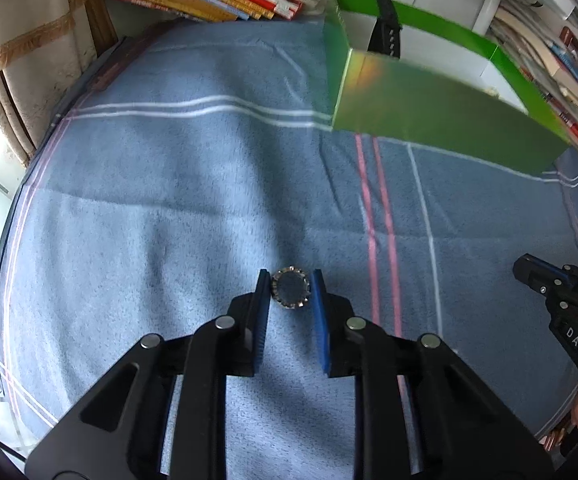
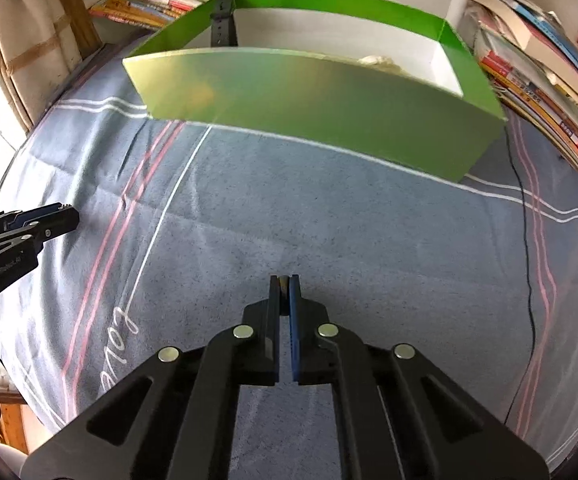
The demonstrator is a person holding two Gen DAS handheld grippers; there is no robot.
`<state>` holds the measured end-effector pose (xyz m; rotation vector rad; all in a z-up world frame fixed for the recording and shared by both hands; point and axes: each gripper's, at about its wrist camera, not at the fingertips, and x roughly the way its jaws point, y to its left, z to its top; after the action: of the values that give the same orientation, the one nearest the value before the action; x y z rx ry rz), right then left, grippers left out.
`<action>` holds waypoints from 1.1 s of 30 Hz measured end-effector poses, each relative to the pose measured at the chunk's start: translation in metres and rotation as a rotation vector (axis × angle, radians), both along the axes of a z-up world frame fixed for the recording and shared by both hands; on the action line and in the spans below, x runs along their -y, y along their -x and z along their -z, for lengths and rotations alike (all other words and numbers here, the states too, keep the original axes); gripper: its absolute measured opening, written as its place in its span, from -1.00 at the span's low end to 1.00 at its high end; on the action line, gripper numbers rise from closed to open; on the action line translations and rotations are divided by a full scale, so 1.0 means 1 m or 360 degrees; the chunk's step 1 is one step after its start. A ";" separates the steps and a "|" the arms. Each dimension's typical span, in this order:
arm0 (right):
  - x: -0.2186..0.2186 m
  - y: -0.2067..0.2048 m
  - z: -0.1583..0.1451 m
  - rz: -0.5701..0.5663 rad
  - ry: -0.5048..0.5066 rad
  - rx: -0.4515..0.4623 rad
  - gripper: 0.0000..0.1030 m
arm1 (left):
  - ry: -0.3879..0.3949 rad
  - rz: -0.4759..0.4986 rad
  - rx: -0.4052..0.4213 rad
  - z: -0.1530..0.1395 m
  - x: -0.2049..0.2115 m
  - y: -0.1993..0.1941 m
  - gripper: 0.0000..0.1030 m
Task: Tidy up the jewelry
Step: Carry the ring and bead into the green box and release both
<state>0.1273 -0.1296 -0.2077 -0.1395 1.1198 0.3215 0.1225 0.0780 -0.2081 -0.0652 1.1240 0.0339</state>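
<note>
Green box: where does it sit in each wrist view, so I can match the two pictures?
Left wrist: green box at upper right, beyond the ring between the left hand-held gripper fingers.
Right wrist: green box across top centre, ahead of the right hand-held gripper.
Shared landmark: the black strap hanging over the box's wall.

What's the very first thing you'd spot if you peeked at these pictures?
The big bright green box at the far side of the blue striped cloth, with a black watch strap hanging over its left wall. Next, the little sparkly ring sitting between the fingers of the left tool. The right tool is pinched on something small.
</note>
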 end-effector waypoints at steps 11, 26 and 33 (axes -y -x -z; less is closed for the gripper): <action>0.020 -0.026 -0.072 0.0121 -0.0102 0.0243 -0.92 | 0.0036 0.0099 0.0222 -0.072 0.024 -0.030 -0.60; 0.042 -0.115 -0.109 0.0240 -0.0171 0.0397 -0.91 | 0.0092 0.0257 0.0349 -0.108 0.074 -0.130 -0.60; 0.037 -0.141 -0.078 0.0259 -0.0183 0.0271 -0.91 | 0.0075 0.0264 0.0250 -0.077 0.077 -0.159 -0.59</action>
<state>0.2686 -0.1666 -0.1298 0.0257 0.9349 0.2237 0.2819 0.0011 -0.1311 -0.0161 0.9700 -0.1436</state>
